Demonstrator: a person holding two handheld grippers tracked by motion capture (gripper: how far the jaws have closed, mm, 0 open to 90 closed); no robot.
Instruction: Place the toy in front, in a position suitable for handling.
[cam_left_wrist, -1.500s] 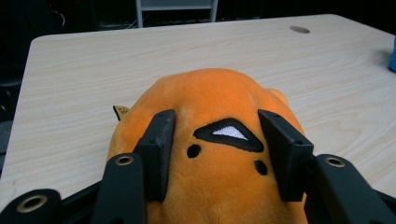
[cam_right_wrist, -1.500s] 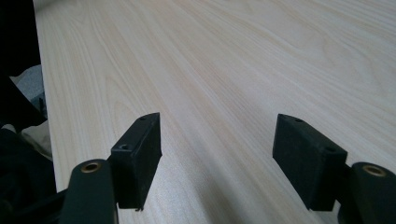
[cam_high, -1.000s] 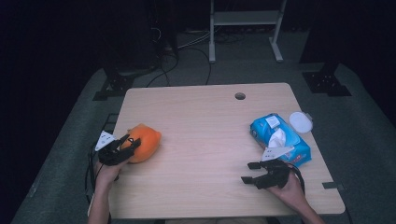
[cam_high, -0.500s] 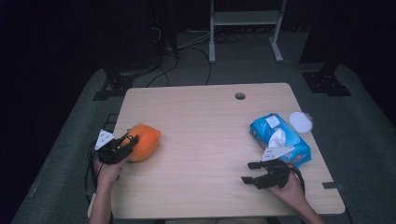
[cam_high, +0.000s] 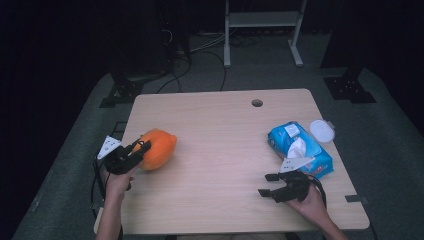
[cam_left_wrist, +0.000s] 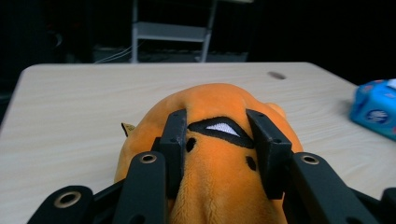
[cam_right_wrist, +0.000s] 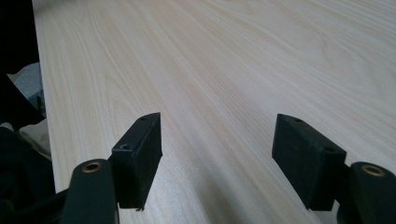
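Note:
An orange plush toy (cam_high: 160, 148) with a black-and-white stitched eye (cam_left_wrist: 219, 128) is at the left side of the wooden table (cam_high: 220, 130). My left gripper (cam_high: 140, 146) is shut on its near end, and the black jaws press into the fur on both sides (cam_left_wrist: 217, 122). Whether the toy still touches the table I cannot tell. My right gripper (cam_high: 266, 184) rests low over the table's front right part, pointing left. Its jaws stand wide apart over bare wood (cam_right_wrist: 217, 135) with nothing between them.
A blue pack of wet wipes (cam_high: 300, 149) lies at the right edge, just behind the right gripper, and shows at the far right of the left gripper view (cam_left_wrist: 377, 112). A white round lid (cam_high: 321, 131) sits beside it. A cable hole (cam_high: 257, 103) is near the table's back edge.
The left gripper has closed on the plush toy, and hand and toy have shifted slightly up and to the right. The right gripper has kept still.

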